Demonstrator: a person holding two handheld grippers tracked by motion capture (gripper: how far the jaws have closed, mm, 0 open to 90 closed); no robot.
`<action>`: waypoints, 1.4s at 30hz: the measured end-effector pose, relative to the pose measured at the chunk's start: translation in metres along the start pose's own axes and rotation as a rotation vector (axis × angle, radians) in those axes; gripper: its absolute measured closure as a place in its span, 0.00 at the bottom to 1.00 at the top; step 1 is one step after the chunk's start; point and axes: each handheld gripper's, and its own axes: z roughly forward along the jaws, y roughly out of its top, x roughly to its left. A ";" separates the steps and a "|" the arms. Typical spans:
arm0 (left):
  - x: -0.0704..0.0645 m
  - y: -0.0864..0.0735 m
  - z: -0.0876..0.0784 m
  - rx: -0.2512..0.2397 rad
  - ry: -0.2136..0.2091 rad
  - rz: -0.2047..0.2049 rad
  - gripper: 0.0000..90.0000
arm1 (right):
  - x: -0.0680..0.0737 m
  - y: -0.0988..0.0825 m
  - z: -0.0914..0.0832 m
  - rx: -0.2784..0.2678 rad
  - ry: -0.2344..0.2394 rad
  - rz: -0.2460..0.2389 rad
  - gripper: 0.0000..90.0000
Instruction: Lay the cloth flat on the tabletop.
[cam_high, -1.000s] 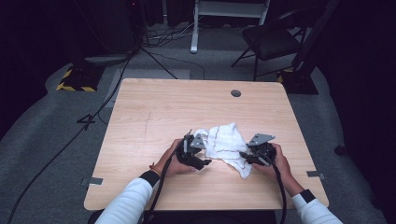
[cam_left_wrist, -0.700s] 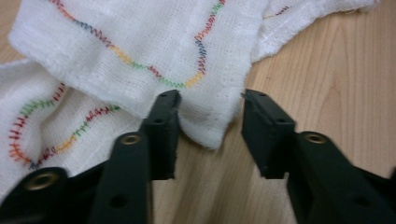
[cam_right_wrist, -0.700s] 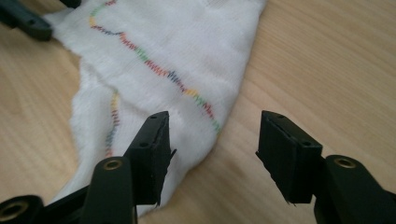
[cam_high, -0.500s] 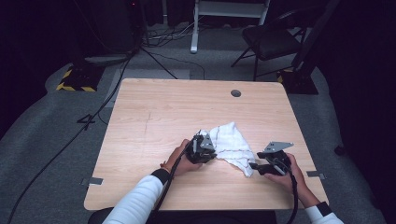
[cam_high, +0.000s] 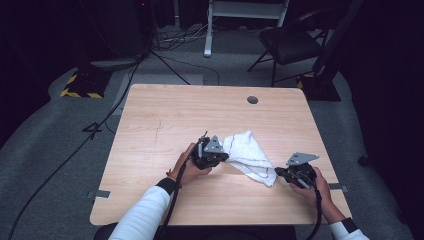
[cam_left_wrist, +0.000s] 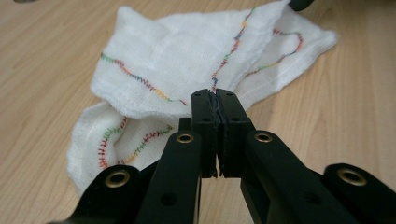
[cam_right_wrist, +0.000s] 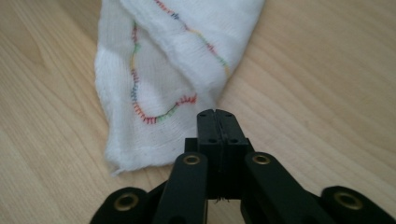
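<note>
A white gauze cloth with rainbow stitching (cam_high: 248, 156) is pinched by the clenched left gripper (cam_left_wrist: 215, 98); the right gripper (cam_right_wrist: 216, 115), just closed, is clenched beside it, holding nothing.

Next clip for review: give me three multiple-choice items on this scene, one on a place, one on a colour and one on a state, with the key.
1. Where does the white cloth lie on the wooden table?
A. Between the two grippers
B. Beside the round hole at the far edge
C. Draped over the table's left edge

2. What does the stitching on the cloth look like?
A. Plain black
B. Many colours
C. Gold only

3. How do the jaws of the left gripper stand?
A. Wide open
B. Shut at the cloth's edge
C. Closed round a cup

Key:
1 A: in the high view the cloth spans from the left gripper to near the right gripper.
2 B: red, green, blue and orange stitches show in both gripper views.
3 B: the left gripper view shows the jaws pressed together at the cloth's edge.
</note>
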 end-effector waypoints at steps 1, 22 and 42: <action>-0.001 0.002 -0.004 -0.010 0.005 0.006 0.97 | -0.001 0.001 -0.003 -0.017 -0.010 0.004 1.00; -0.010 0.007 -0.031 -0.056 0.029 0.020 0.97 | 0.010 -0.004 0.007 0.003 0.050 0.021 0.63; -0.029 0.028 -0.093 -0.204 0.094 0.031 0.97 | 0.012 0.032 -0.063 -0.245 0.014 -0.107 0.99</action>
